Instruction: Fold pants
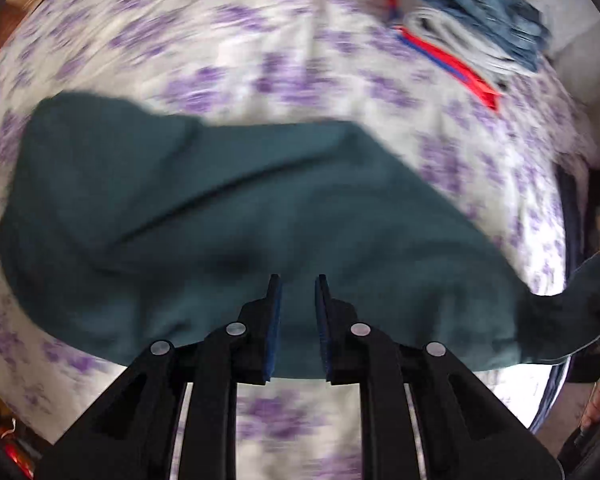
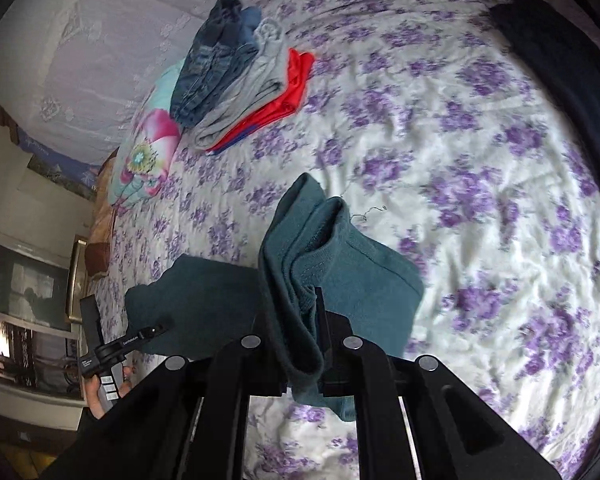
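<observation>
We see the teal pants [image 1: 220, 208] spread across the middle of the floral bedsheet [image 1: 260, 52]. Our left gripper [image 1: 298, 320] hovers over their near edge, jaws apart and holding nothing. Our right gripper [image 2: 300, 320] is clamped on a bunched fold of the pants, its fingertips hidden by cloth. Folded clothes [image 2: 236, 80] lie upper left, and the left view is motion-blurred
</observation>
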